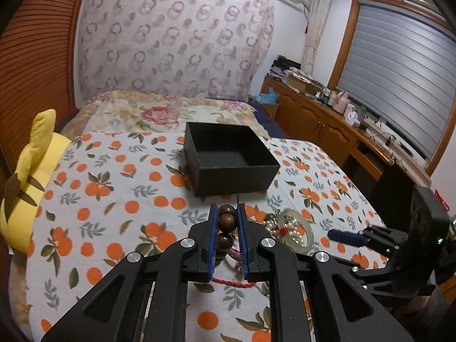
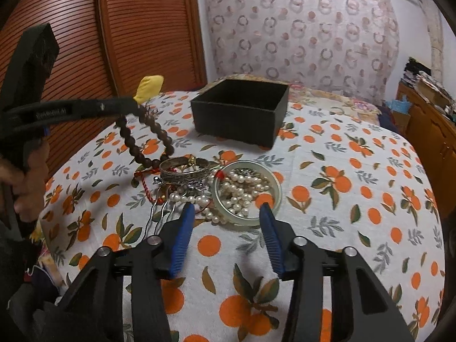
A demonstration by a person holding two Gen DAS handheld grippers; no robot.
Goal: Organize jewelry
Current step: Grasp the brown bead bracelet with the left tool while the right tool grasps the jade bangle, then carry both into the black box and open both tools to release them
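Beyond the left gripper (image 1: 227, 222), clamped on the wooden bead bracelet (image 1: 226, 219), the black box (image 1: 228, 158) was seen straight ahead; the right gripper (image 2: 226, 213) was held apart before the jade bangle (image 2: 275, 183).

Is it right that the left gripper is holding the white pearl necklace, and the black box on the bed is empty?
Not quite. The left gripper is shut on the brown wooden bead bracelet, as the left wrist view shows. The pearl necklace lies on the bedspread, partly inside the pale green bangle. The black box does look empty.
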